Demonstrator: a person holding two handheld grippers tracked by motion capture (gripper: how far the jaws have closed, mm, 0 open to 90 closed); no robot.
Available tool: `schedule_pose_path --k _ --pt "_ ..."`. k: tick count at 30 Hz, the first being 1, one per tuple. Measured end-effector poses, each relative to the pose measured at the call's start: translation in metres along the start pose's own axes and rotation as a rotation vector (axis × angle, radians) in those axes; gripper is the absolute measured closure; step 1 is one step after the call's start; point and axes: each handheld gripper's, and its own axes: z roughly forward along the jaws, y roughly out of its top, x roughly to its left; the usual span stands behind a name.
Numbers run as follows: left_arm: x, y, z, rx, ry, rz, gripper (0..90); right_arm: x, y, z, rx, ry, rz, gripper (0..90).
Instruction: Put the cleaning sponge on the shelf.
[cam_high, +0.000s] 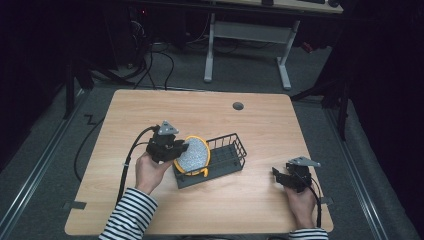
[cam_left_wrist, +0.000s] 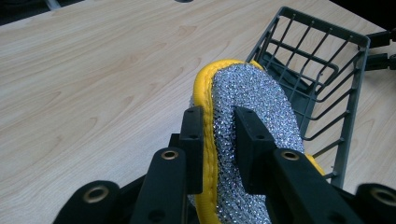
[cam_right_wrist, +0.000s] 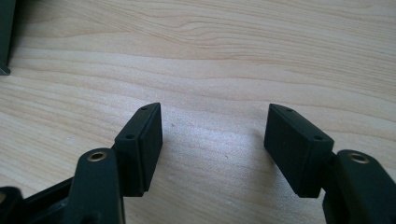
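Over the basket (cam_high: 227, 155), left gripper (cam_left_wrist: 219, 135) clamps the scourer (cam_left_wrist: 252, 102) (yellow-rimmed).

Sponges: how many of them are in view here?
1. The sponge, yellow-edged with a silver face, is clamped by the left gripper at the near end of the wire basket.

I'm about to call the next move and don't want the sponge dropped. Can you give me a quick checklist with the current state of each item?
1. Left gripper clamped on the yellow-edged scrub sponge: ok, jaws pinch both faces.
2. Sponge position against the wire basket: ok, it sits at the basket's near-left end, standing on edge.
3. Whether the sponge already rests on the basket floor: cannot tell.
4. Basket upright and flat on the table: ok.
5. Right gripper out of the way: ok, open, empty, low over bare wood to the basket's right.
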Motion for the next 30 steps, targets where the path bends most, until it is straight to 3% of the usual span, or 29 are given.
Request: schedule_pose_path --k 11,14,16,21,30 --pt "0.001 -0.006 0.001 -0.012 -0.010 -0.021 70.7 0.000 0.000 0.000 0.000 0.000 -0.002 37.2" --pt "0.001 -0.006 -0.001 -0.016 -0.001 -0.021 66.0 0.000 0.000 0.000 0.000 0.000 -0.002 37.2" --pt "0.000 -0.006 -0.003 -0.025 0.018 -0.028 56.7 0.000 0.000 0.000 0.000 0.000 -0.002 37.2" --pt "0.005 -0.006 -0.007 -0.033 0.025 -0.049 45.8 0.000 0.000 0.000 0.000 0.000 -0.002 37.2" --pt "0.014 -0.006 -0.019 -0.069 0.038 -0.084 42.9 0.000 0.000 0.000 0.000 0.000 -0.002 37.2"
